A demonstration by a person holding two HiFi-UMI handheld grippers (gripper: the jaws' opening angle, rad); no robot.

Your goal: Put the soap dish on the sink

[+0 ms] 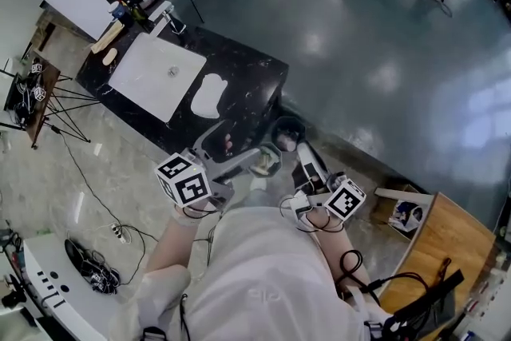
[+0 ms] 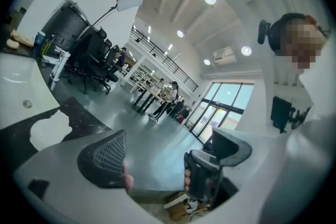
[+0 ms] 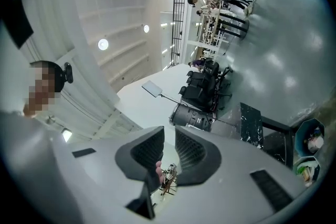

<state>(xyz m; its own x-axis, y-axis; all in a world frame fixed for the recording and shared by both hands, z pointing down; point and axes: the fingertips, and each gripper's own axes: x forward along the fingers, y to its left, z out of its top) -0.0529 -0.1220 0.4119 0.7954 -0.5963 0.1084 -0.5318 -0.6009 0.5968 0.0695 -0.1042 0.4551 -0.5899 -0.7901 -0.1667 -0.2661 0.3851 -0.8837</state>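
black round bin [image 1: 287, 130] stands on the floor at the near end of the desk [image 1: 255, 84], betw me and it. tripod [image 1: 48, 96] w/ thin black legs stands at the desk's left. cables [image 1: 92, 267] lie on the pale tiles near it. a wooden panel [image 1: 447, 243] and a box [image 1: 403, 212] are at my right. faucet [image 1: 172, 18] and some bottles [image 1: 128, 10] sit at the desk's far edge, behind the sink [image 1: 156, 76].

desk is black stone w/ white specks, glossy. sink is a white square basin sunk in it, w/ a small round drain in the middle. soap dish [image 1: 209, 94] is flat, white, cloud-shaped w/ wavy edges. it lies on the desk top just beside the basin, a strip of black betw them, not in the basin. grey floor [image 1: 375, 52] beyond is shiny.

left tool [image 2: 155, 165] is up in the air short of the desk, wide, nothing betw its ribbed grey pads, well apart from the soap dish. right tool [image 3: 169, 149] is close by my body, narrow, pads nearly together w/ only a slit, nothing in it.

left gripper view cuts the sink off at its left edge, and the tool's body covers part of the soap dish there. ppl [image 2: 170, 94] far back in the hall are too small to make out. can't tell what the bottles are.
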